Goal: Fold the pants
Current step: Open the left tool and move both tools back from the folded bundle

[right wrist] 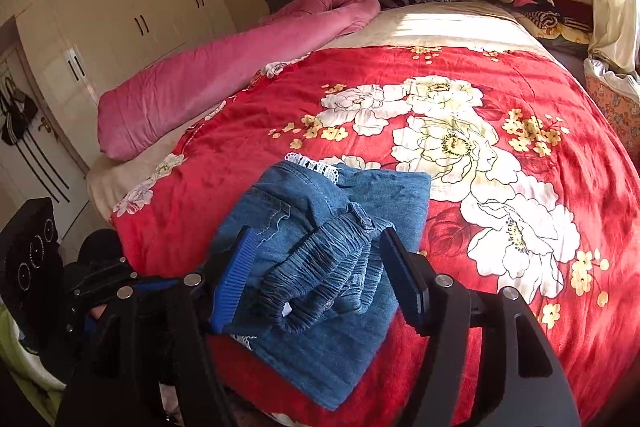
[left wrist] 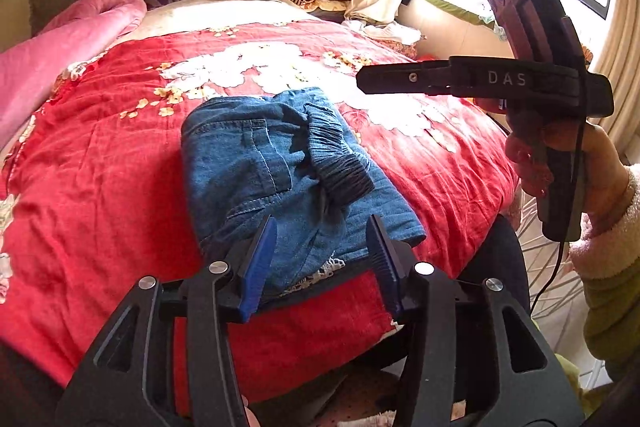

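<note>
From the left wrist view, we saw the denim pants (left wrist: pixel 292 171) lying as a compact folded bundle on the red floral blanket (left wrist: pixel 100 163) of the bed, near its foot edge. Our left tongs (left wrist: pixel 322 251) stood wide apart, one blue pad at each side of the bundle's near end, holding nothing; whether the pads touched the cloth we could not tell. The elastic waistband (left wrist: pixel 340 163) sat bunched on top, toward 1 o'clock from the tongs. At 2 o'clock the right-hand device was raised clear of the bed, its tongs not shown here.

From the right wrist view, the right tongs (right wrist: pixel 320 271) were likewise spread wide and empty, hovering over the waistband (right wrist: pixel 316 267). The pants (right wrist: pixel 340 227) lay just ahead, with a strip of white lace trim (right wrist: pixel 316 163) showing at 12 o'clock on their far edge. A pink quilt (right wrist: pixel 224 75) lay well apart at 10 o'clock.

We judged the folding nearly complete: the bundle was small and squared, and only the rumpled waistband and some smoothing seemed left.
</note>
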Tool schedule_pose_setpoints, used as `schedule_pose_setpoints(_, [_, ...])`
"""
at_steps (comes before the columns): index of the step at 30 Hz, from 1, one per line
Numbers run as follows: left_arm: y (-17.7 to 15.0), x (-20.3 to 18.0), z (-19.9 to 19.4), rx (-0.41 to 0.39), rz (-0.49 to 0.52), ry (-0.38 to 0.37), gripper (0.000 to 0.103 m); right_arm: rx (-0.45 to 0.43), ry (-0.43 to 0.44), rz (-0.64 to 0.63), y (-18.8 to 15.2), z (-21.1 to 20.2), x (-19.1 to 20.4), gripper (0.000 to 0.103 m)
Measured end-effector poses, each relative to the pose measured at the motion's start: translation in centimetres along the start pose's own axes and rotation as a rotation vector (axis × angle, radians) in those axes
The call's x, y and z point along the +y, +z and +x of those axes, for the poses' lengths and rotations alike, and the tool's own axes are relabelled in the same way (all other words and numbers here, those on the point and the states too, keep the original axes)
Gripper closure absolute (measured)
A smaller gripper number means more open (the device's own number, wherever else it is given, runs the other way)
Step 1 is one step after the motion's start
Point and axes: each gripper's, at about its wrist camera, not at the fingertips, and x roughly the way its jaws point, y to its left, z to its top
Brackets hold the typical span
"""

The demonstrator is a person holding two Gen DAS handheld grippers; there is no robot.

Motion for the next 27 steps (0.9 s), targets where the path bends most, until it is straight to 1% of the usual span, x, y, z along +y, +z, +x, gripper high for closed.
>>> schedule_pose_setpoints(6, [0.2, 0.2, -0.4, -0.008, -0.009, 0.006, 0.06, -0.034, -0.005, 0.0, 0.4, -1.3, 0.5, 0.036])
schedule_pose_setpoints(12, [0.3, 0.3, -0.9, -0.016, -0.019, 0.014, 0.053, -0.066, -0.023, -0.011, 0.7, -2.5, 1.3, 0.033])
schedule_pose_setpoints(14, [0.4, 0.4, -1.1, -0.019, -0.024, 0.02, 0.045, -0.073, -0.028, -0.016, 0.7, -2.7, 1.6, 0.032])
schedule_pose_setpoints(18, [0.6, 0.9, -1.5, -0.03, -0.039, 0.031, 0.036, -0.092, -0.036, -0.012, 0.6, -3.4, 1.8, 0.027])
schedule_pose_setpoints(20, [0.8, 1.2, -1.7, -0.035, -0.045, 0.04, 0.029, -0.103, -0.042, -0.008, 0.6, -3.7, 1.8, 0.025])
schedule_pose_setpoints(22, [0.9, 1.5, -1.9, -0.043, -0.054, 0.05, 0.025, -0.11, -0.045, 0.0, 0.6, -4.0, 1.7, 0.021])
schedule_pose_setpoints(24, [1.1, 1.9, -1.9, -0.045, -0.06, 0.058, 0.024, -0.118, -0.047, 0.006, 0.5, -4.2, 1.5, 0.02])
schedule_pose_setpoints(27, [1.5, 2.4, -2.1, -0.051, -0.071, 0.076, 0.019, -0.125, -0.059, 0.021, 0.3, -4.4, 1.1, 0.019])
